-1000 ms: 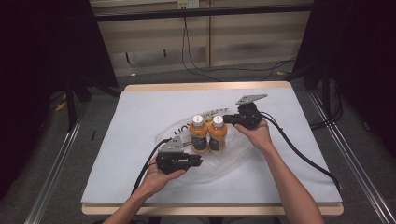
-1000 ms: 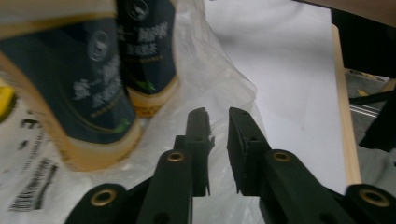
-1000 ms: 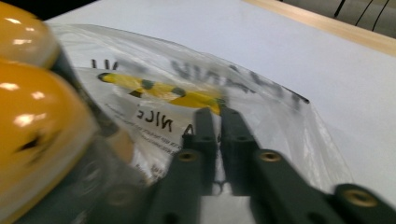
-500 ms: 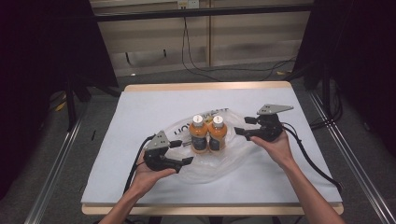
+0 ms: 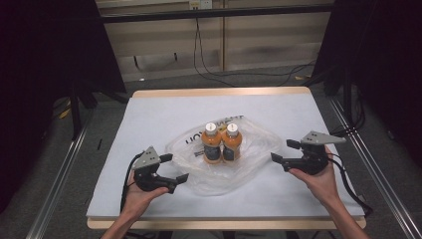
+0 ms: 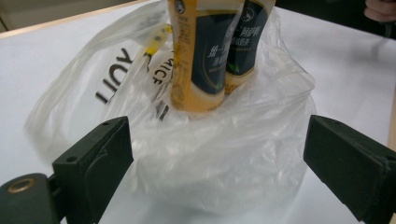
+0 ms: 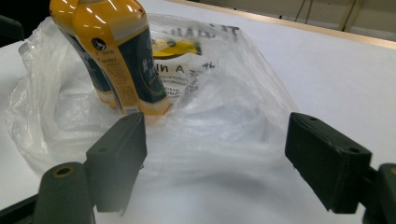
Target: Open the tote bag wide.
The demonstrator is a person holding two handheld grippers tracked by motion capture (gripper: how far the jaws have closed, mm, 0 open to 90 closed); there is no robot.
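Clear plastic bag (image 5: 219, 159) lies crumpled and spread out near the middle of the bench (image 5: 149, 114), which is covered in white, and two orange bottles (image 5: 222, 143) stand upright on it, side by side and touching, white caps up. Black lettering runs across the far part of the bag. At the bag's near-left edge sit the left tongs (image 5: 176, 169), held in the person's left hand (image 5: 137, 196), jaws spread wide and gripping nothing; the forward jaw tip lies just at the plastic. From the left gripper view, both black jaws frame the rumpled bag with the dark-labelled bottles standing beyond them. Over on the other side, the right tongs (image 5: 281, 152) rest in the right hand (image 5: 321, 179), just beside the bag's right edge but apart from it, jaws likewise wide open and empty. The right gripper view shows the bottles leaning into frame at upper left, a yellow patch visible through the plastic behind them. Cables trail back from both tools towards the near edge.
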